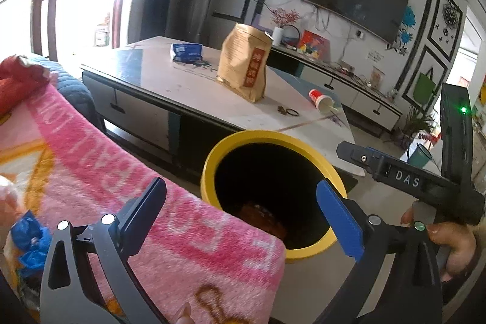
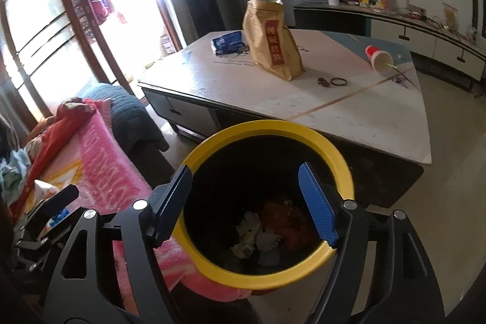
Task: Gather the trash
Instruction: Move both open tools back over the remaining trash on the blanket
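I have both grippers poised over the yellow-rimmed bin [image 2: 340, 160], which stands on the floor between the pink blanket [image 1: 170, 220] and the low desk [image 2: 349, 111]. My left gripper [image 1: 243, 211] is spread wide with nothing between its jaws; it hangs over the blanket's edge and the near side of the bin. My right gripper [image 2: 246, 202] is open somewhat less wide, also empty, and sits right above the bin's mouth.

Down in the bin I can see crumpled white paper [image 2: 261, 236] and a reddish-orange wrapper [image 2: 285, 220] lying together on the bottom.

On the desk there remain a brown paper bag [image 2: 273, 41] standing upright, a blue packet [image 2: 227, 42] just behind it, and a red-and-white paper cup [image 2: 378, 56] tipped on its side (near the far corner). A small dark ring [image 2: 338, 82] lies near the bag.

A hand [image 1: 449, 242] grips the right gripper's handle at the edge of the left view.
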{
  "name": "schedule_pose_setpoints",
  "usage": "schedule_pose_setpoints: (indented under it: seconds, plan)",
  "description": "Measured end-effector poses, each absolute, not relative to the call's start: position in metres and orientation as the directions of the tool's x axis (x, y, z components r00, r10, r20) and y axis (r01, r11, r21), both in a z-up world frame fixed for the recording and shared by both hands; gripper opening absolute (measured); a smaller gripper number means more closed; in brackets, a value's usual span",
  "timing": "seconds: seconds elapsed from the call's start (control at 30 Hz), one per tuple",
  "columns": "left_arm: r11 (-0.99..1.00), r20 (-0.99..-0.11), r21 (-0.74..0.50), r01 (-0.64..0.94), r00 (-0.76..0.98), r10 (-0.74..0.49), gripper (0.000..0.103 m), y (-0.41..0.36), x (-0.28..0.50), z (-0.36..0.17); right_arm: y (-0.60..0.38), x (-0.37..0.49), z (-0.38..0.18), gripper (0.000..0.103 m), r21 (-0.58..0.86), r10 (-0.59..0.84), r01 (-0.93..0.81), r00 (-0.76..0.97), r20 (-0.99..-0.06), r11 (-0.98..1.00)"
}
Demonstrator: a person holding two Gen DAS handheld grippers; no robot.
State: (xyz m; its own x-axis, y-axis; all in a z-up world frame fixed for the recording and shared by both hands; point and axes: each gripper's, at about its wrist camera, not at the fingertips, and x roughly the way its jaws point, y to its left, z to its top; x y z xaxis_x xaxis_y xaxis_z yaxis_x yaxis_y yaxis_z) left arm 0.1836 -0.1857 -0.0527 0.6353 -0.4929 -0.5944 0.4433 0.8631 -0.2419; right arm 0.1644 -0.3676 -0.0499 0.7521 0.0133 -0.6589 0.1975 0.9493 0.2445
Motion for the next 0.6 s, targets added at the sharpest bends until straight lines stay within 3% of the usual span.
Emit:
schedule_pose_setpoints:
  seconds: [0.13,0.6]
  plan:
    - [0.876,-0.586,-0.235,0.421,0.658,-0.473,0.096,-0.173,0.178,-0.047,-0.357,0.162,-0.044,0.072,0.246,0.03,0.171,0.763,-0.646,0.954]
    - [0.921,-0.543,-0.169,0.351,0.746,-0.384,0.096,-0.131,0.152,-0.025,-0.324,0.16,-0.033,0.073,0.255,0.102,0.079,0.775,-0.623,0.964]
